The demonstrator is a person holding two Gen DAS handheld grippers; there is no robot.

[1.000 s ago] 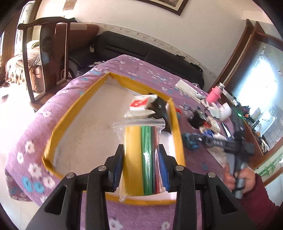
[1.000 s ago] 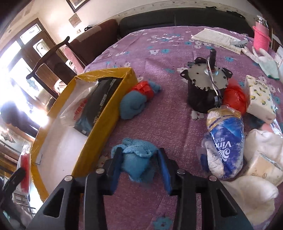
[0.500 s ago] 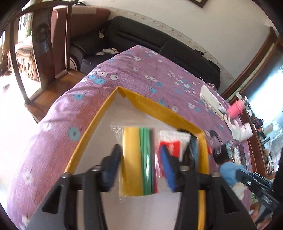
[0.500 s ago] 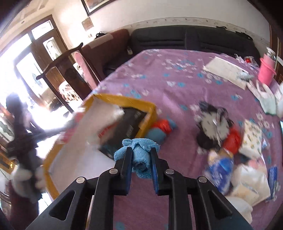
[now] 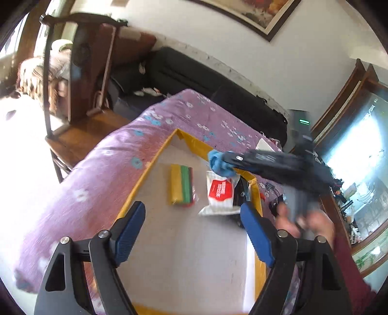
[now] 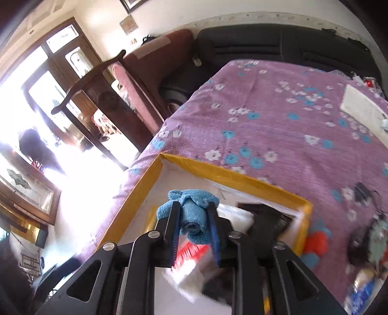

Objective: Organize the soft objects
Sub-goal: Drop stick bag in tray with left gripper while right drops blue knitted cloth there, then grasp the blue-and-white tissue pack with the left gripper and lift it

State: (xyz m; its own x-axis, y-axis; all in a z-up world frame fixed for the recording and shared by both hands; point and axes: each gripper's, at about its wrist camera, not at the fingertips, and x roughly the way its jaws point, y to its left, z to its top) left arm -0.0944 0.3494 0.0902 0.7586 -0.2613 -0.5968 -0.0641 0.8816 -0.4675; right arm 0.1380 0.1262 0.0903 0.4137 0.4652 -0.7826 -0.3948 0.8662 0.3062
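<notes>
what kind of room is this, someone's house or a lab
Most likely a home living room. A long black sofa stands against the wall under a framed picture, a carved wooden chair sits beside it, and the table wears a purple floral cloth.

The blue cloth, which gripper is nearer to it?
Right. The right gripper is shut on the blue cloth above the box; the left gripper hangs open, well back from it.

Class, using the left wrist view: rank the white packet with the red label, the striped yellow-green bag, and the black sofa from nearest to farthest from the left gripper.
1. White packet with the red label: in the box, just ahead of the left gripper's right finger.
2. Striped yellow-green bag: in the box, slightly farther, toward the left; close to call with the packet.
3. Black sofa: beyond the table, by the wall.
</notes>
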